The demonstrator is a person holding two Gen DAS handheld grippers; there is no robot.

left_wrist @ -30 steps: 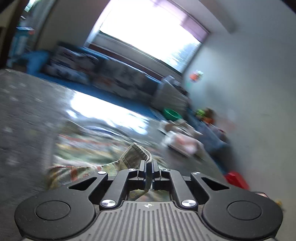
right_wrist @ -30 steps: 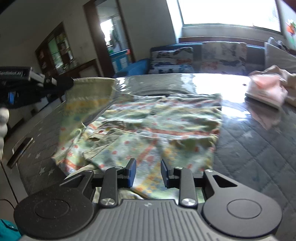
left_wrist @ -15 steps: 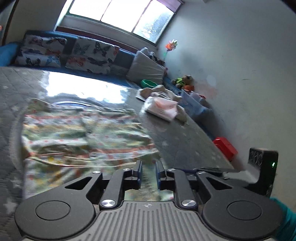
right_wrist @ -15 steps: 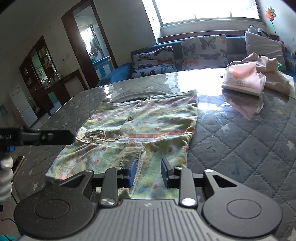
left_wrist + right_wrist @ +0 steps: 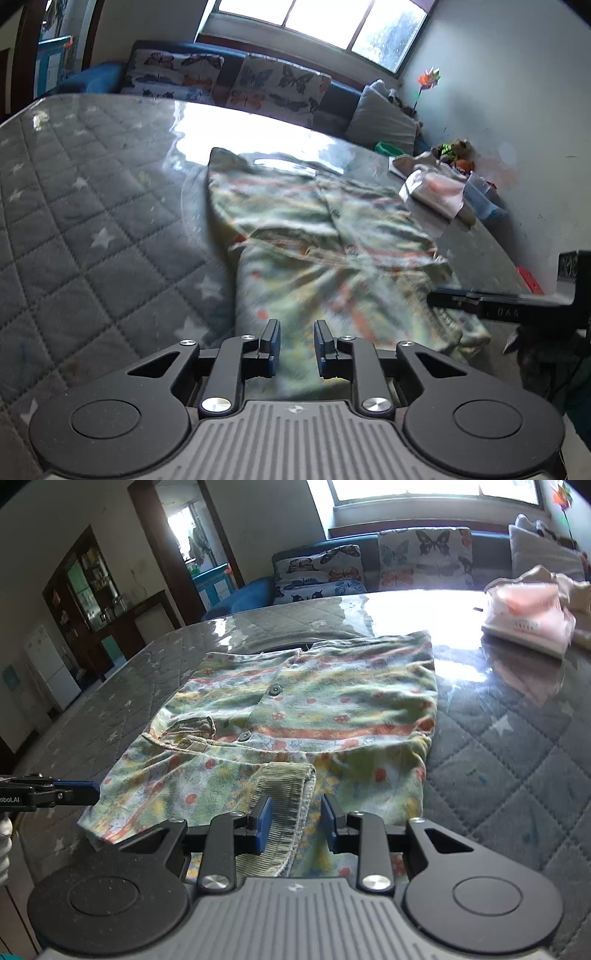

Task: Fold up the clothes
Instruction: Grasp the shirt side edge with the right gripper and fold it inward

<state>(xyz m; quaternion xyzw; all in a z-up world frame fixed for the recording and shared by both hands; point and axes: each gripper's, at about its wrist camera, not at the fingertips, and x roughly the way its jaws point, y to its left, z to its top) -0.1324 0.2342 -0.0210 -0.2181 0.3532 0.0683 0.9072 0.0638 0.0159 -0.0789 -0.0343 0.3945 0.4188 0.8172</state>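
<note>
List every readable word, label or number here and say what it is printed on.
"obot.AI": white letters, cut off by the frame edge, on the side of the left gripper.
Letters on the right gripper arm: too blurred to read.
Print on the folded pink garment: too small to read.

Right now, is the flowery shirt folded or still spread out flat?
Partly folded: the flowery shirt has its near part doubled over on the table, ribbed cuff on top.

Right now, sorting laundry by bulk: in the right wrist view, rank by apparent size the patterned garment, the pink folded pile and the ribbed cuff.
1. patterned garment, clearly largest.
2. pink folded pile, though it lies farther away, so it looks smaller.
3. ribbed cuff, smallest despite being nearest the camera.
</note>
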